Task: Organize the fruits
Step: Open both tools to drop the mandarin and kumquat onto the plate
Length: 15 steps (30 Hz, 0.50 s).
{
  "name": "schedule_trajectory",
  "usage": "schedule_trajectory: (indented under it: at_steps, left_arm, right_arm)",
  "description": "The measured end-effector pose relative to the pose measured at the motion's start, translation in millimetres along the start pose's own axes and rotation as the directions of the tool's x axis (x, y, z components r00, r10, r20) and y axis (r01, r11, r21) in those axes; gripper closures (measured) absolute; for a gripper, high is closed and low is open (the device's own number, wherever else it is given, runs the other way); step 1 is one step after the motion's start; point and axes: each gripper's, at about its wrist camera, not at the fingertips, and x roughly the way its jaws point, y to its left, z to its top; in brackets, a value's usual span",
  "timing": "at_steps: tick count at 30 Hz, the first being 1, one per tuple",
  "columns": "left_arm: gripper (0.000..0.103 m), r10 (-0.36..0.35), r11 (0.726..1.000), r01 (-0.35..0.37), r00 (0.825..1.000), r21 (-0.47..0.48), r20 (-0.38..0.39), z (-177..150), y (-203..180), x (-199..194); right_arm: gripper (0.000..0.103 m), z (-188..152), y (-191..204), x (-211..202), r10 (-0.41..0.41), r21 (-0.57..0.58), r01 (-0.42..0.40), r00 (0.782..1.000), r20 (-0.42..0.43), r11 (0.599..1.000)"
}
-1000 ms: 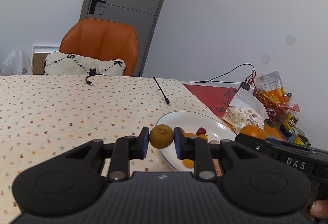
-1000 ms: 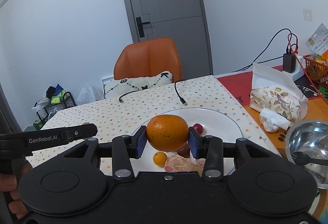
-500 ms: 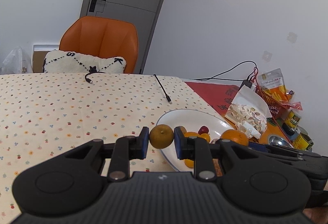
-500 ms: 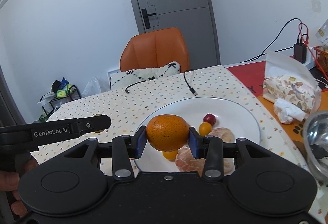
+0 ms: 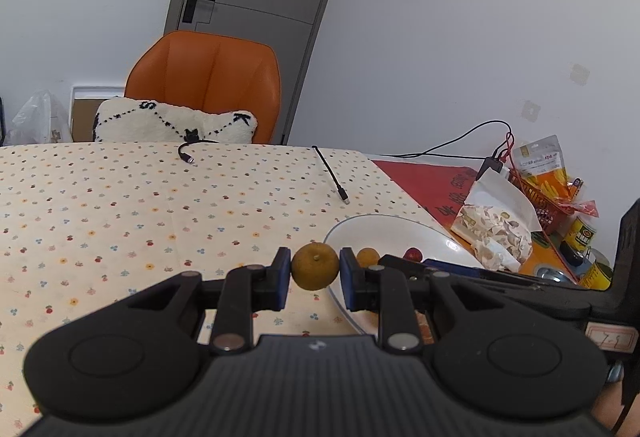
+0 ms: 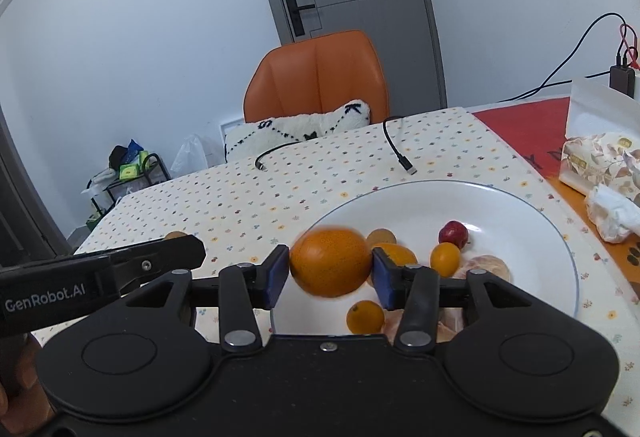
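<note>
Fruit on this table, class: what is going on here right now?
A person holds two grippers. The left hand-held gripper is shut on a small yellowish citrus near the edge of the white plate. The right hand-held gripper holds a large orange above the plate, where small orange fruits, a red fruit and peeled segments already lie.

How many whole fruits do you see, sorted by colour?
Orange: 4, a big orange in the right hand-held gripper and three small fruits on the plate
Brownish fruit: 2, one in the left hand-held gripper, one on the plate
Red fruit: 1
Total: 7
</note>
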Motion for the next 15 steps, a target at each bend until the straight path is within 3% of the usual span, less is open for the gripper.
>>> schedule_trajectory:
  at_steps: [15]
  left_arm:
    - [0.079, -0.064, 0.998, 0.064, 0.998, 0.024, -0.019, -2.3, -19.4, 2.9]
  right_arm:
    - [0.043, -5.6, -26.3, -46.5, -0.045, 0.074, 0.041, 0.998, 0.051, 0.996]
